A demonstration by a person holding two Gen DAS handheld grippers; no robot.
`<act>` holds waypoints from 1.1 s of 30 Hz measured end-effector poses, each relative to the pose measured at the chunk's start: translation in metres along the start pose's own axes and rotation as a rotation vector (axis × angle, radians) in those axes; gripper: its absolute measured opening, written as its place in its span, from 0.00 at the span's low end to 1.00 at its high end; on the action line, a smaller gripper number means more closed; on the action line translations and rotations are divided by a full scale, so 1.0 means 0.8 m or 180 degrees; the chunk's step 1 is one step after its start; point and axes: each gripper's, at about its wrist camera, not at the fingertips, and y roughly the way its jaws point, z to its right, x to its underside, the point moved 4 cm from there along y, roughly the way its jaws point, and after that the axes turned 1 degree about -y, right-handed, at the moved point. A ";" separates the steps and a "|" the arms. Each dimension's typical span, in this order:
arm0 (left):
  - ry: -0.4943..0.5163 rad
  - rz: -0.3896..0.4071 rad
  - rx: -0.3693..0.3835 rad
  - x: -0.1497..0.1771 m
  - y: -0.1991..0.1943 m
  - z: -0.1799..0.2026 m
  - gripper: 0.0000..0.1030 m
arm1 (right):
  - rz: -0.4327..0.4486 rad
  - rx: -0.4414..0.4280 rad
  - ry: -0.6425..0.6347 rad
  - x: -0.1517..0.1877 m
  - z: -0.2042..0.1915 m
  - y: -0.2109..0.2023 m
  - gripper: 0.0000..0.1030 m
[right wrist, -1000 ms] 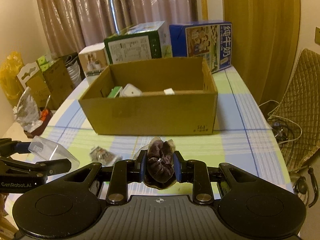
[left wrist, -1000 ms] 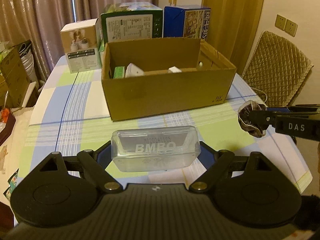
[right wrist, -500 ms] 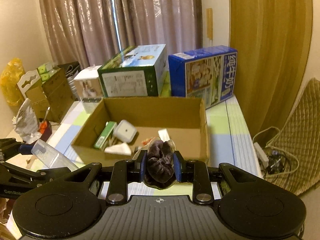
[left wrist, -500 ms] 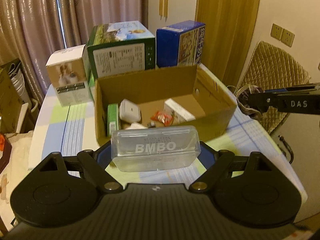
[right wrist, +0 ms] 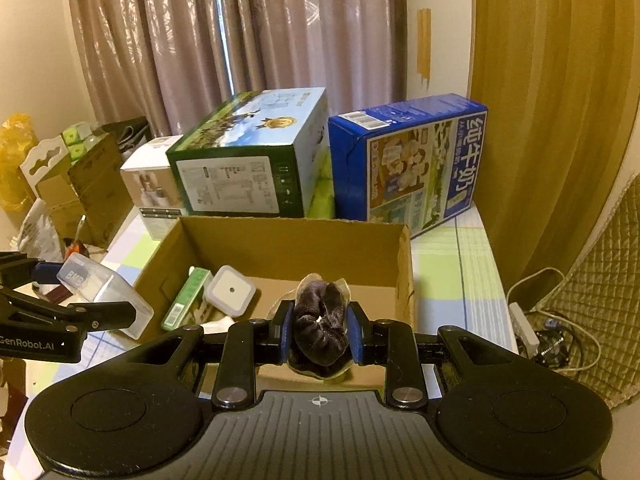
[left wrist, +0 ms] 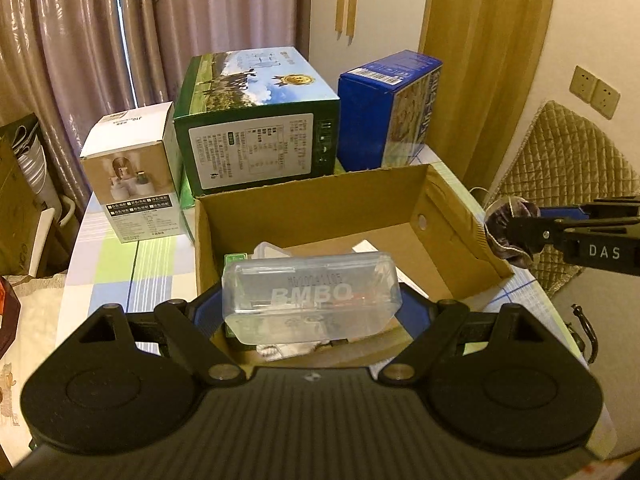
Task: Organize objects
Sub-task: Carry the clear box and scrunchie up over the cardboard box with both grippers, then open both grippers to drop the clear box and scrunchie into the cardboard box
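My left gripper [left wrist: 312, 300] is shut on a clear plastic case [left wrist: 310, 294] marked BMBO, held over the near left part of the open cardboard box [left wrist: 452, 220]. My right gripper [right wrist: 319, 334] is shut on a dark scrunchie in clear wrap [right wrist: 320, 328], above the box's near edge. From the left wrist view the right gripper [left wrist: 516, 234] hangs just outside the box's right wall [left wrist: 476, 232]. From the right wrist view the left gripper [right wrist: 80, 300] with the case [right wrist: 100, 292] is at the box's left wall. Inside lie a green pack [right wrist: 186, 300] and a white square item [right wrist: 231, 290].
Behind the cardboard box stand a green carton [left wrist: 256, 136], a blue carton [left wrist: 388, 116] and a small white carton [left wrist: 134, 172] on the checked tablecloth [left wrist: 120, 264]. A quilted chair [left wrist: 560, 184] is to the right, cables [right wrist: 556, 340] lie on the floor, and more boxes [right wrist: 76, 184] stand left.
Both grippers rose and moved forward from the table's near side to above the cardboard box, each still holding its object. The box's inside has come into view.
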 end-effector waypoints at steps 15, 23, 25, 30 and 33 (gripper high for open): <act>0.0033 -0.0133 -0.0022 -0.019 0.082 -0.005 0.82 | -0.0101 0.0022 0.0204 -0.024 0.032 0.077 0.25; -0.0067 -0.0079 0.0036 -0.023 0.121 -0.003 0.90 | -0.0143 -0.0026 0.0369 -0.015 0.040 0.104 0.25; -0.0064 -0.0082 0.0034 -0.021 0.125 -0.003 0.90 | -0.0167 -0.0047 0.0392 -0.011 0.042 0.108 0.25; -0.0101 -0.0106 0.0001 -0.015 0.128 -0.010 0.91 | -0.0203 -0.0060 0.0402 -0.003 0.044 0.114 0.25; -0.0084 -0.0119 -0.0024 -0.011 0.125 -0.014 0.91 | -0.0199 -0.0060 0.0394 -0.002 0.044 0.116 0.25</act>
